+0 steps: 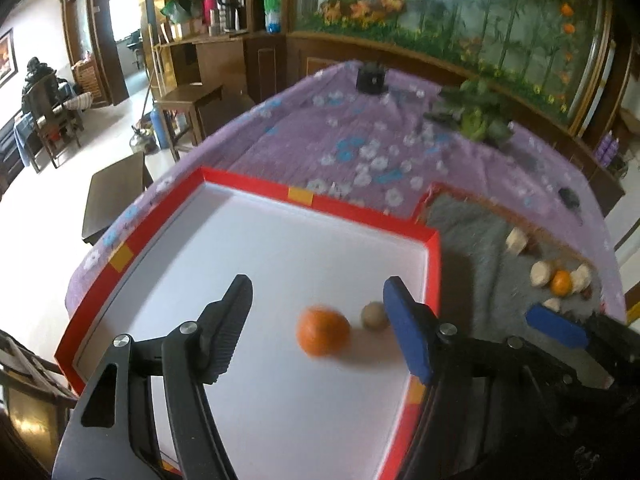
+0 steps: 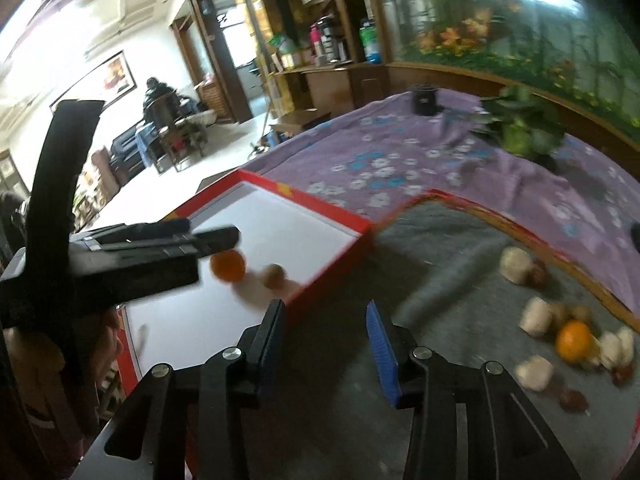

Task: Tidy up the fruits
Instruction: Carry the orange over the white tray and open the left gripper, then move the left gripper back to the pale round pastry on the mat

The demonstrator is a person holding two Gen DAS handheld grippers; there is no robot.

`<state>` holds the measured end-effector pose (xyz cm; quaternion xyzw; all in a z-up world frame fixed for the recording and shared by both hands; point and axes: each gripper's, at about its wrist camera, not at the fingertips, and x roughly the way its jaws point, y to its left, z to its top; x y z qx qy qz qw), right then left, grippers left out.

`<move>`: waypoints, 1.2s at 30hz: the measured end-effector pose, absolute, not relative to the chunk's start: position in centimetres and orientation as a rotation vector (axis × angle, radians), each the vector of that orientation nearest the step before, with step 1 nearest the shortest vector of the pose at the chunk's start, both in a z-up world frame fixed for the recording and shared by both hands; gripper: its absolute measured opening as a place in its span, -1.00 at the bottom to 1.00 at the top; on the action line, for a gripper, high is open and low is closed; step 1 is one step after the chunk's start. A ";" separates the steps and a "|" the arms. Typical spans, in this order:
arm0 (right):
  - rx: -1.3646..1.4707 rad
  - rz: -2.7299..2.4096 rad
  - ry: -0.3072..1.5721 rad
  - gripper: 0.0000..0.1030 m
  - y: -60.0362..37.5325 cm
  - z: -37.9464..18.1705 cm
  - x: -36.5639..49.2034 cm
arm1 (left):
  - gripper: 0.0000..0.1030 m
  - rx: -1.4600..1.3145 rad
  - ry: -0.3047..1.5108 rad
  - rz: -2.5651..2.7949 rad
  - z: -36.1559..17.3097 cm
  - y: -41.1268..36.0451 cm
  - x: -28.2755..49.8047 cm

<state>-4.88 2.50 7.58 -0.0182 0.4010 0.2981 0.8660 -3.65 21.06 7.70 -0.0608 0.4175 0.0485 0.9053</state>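
A red-rimmed box [image 1: 316, 200] with a white floor sits on the purple flowered cloth. Inside it lie an orange [image 1: 322, 330] and a small tan round fruit [image 1: 375, 315], both motion-blurred. My left gripper [image 1: 320, 320] is open and empty above them, the orange between its fingers' line. In the right wrist view the box [image 2: 336, 210], the orange [image 2: 228, 265] and the tan fruit [image 2: 273, 274] show left. My right gripper [image 2: 326, 334] is open and empty over the grey mat [image 2: 440, 248], which holds another orange [image 2: 574, 340] and pale fruits [image 2: 536, 316].
A potted green plant [image 2: 524, 128] and a black cup [image 2: 425, 100] stand at the far side of the table. The grey mat with its fruit pile [image 1: 560, 276] lies right of the box. Chairs and stools stand on the floor to the left.
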 end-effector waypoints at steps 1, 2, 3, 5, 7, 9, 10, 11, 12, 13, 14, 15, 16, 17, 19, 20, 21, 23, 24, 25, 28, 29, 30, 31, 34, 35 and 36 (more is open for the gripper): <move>-0.032 0.613 0.835 -0.21 1.6 7.8 -5.2 | 0.33 -0.130 0.857 0.105 8.0 21.0 -3.7; -0.030 0.598 0.829 -0.21 0.6 7.9 -5.5 | 0.33 -0.129 0.856 0.108 8.2 20.9 -3.7; -0.023 0.557 0.817 -0.21 -1.3 8.2 -6.0 | 0.33 -0.126 0.856 0.111 8.4 20.7 -3.6; -0.016 0.544 0.810 -0.21 -2.1 8.2 -6.3 | 0.33 -0.122 0.853 0.108 8.6 20.2 -3.7; 0.019 0.485 0.805 -0.20 -5.3 8.2 -6.9 | 0.33 -0.112 0.856 0.089 8.7 19.1 -3.7; 0.042 0.427 0.804 -0.18 -7.6 7.9 -7.2 | 0.33 -0.099 0.859 0.058 8.8 17.6 -3.7; 0.049 0.405 0.806 -0.17 -8.5 7.8 -7.3 | 0.33 -0.092 0.860 0.044 8.7 16.9 -3.7; 0.056 0.386 0.808 -0.17 -9.4 7.5 -7.6 | 0.33 -0.083 0.861 0.027 8.7 16.1 -3.7; 0.056 0.386 0.808 -0.16 -9.4 7.5 -7.6 | 0.33 -0.076 0.865 0.004 8.6 15.1 -3.6; 0.070 0.355 0.816 -0.16 -10.9 7.1 -8.0 | 0.33 -0.072 0.869 -0.013 8.6 14.4 -3.5; 0.070 0.355 0.816 -0.16 -10.9 7.1 -8.0 | 0.33 -0.068 0.873 -0.031 8.5 13.5 -3.4; 0.078 0.341 0.820 -0.16 -11.6 6.9 -8.2 | 0.33 -0.058 0.881 -0.054 8.3 12.5 -3.3; 0.093 0.321 0.827 -0.16 -12.8 6.4 -8.5 | 0.33 -0.047 0.888 -0.074 8.1 11.5 -3.1; 0.093 0.321 0.827 -0.16 -12.8 6.4 -8.5 | 0.33 -0.041 0.892 -0.087 8.1 10.7 -3.1; 0.095 0.303 0.831 -0.16 -13.6 6.1 -8.9 | 0.33 -0.021 0.908 -0.131 7.7 8.7 -2.9; 0.096 0.293 0.831 -0.16 -14.1 6.0 -9.1 | 0.33 -0.016 0.914 -0.150 7.6 7.8 -2.8; 0.097 0.288 0.830 -0.16 -14.5 5.8 -9.3 | 0.33 -0.010 0.922 -0.172 7.3 6.8 -2.7; 0.099 0.270 0.832 -0.16 -15.4 5.5 -9.6 | 0.33 0.001 0.940 -0.193 6.8 5.4 -2.4; 0.104 0.248 0.826 -0.16 -16.4 5.5 -9.9 | 0.33 0.008 0.951 -0.209 6.5 4.4 -2.3; 0.109 0.242 0.822 -0.16 -17.0 5.5 -10.0 | 0.33 0.014 0.958 -0.221 6.2 3.8 -2.3; 0.124 0.220 0.819 -0.15 -18.3 5.5 -10.3 | 0.33 0.029 0.976 -0.243 5.4 2.1 -2.1; 0.129 0.214 0.818 -0.14 -18.7 5.5 -10.3 | 0.33 0.029 0.981 -0.249 5.2 1.7 -2.0; 0.137 0.209 0.817 -0.13 -19.1 5.4 -10.4 | 0.33 0.025 0.987 -0.262 4.9 1.2 -1.8; 0.137 0.209 0.817 -0.12 -19.1 5.4 -10.4 | 0.33 0.024 0.988 -0.269 4.8 0.9 -1.7; 0.159 0.210 0.818 -0.11 -19.9 5.1 -10.5 | 0.33 0.031 0.999 -0.284 4.1 -0.1 -1.3; 0.162 0.210 0.818 -0.11 -20.0 5.0 -10.5 | 0.33 0.030 1.002 -0.289 3.9 -0.4 -1.2; 0.166 0.211 0.817 -0.11 -20.1 4.9 -10.5 | 0.33 0.029 1.007 -0.293 3.7 -0.6 -1.0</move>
